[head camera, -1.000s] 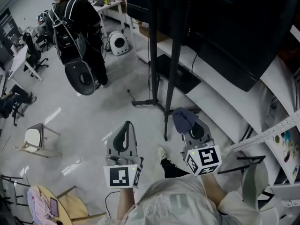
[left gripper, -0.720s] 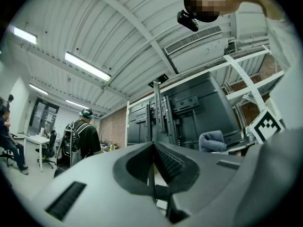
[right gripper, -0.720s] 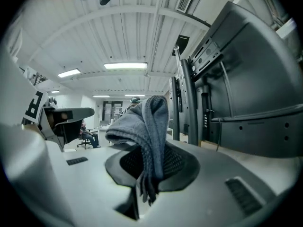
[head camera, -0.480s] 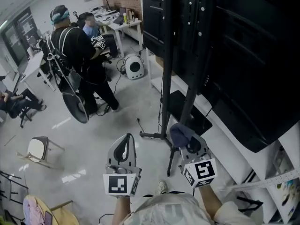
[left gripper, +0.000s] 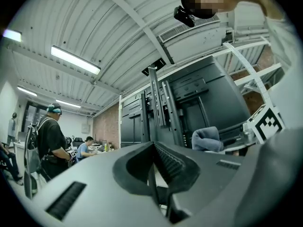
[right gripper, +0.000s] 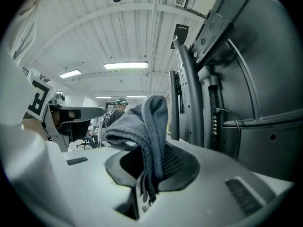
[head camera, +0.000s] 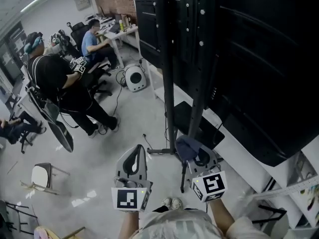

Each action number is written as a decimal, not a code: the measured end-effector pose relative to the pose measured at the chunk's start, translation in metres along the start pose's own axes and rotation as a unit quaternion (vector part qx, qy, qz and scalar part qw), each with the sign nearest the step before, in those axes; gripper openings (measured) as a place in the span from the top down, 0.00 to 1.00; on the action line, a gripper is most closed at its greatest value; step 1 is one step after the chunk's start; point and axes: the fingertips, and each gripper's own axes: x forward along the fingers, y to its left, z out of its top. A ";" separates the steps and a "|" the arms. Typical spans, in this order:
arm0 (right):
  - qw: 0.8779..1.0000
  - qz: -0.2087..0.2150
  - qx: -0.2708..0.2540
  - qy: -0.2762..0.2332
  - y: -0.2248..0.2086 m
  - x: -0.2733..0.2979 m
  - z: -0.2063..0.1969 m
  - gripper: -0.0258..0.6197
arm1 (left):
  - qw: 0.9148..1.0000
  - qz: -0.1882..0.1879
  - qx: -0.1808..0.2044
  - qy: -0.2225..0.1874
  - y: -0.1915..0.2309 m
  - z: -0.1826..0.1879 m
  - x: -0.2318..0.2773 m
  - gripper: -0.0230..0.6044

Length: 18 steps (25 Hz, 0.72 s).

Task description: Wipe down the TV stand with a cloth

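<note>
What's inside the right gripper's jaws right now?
A grey cloth sits clamped in the right gripper, bunched up above the jaws. It covers the spot where they meet, so how deep the grip goes cannot be seen.

Ofc/lab w/ desks (swivel chairs)

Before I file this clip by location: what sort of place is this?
Likely a shared office or lab: a seated person at a cluttered desk, a large screen on a TV stand.
</note>
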 end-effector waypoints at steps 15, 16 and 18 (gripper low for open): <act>0.997 -0.049 -0.057 -0.009 0.009 0.022 0.012 0.87 | 0.997 -0.060 -0.018 -0.034 0.017 0.011 0.050 0.94; 0.996 -0.055 -0.074 -0.011 0.007 0.026 0.023 0.87 | 0.997 -0.066 -0.014 -0.037 0.017 0.017 0.056 0.94; 0.989 -0.075 -0.127 -0.002 0.000 0.035 0.052 0.87 | 0.996 -0.079 -0.004 -0.043 0.016 0.028 0.067 0.94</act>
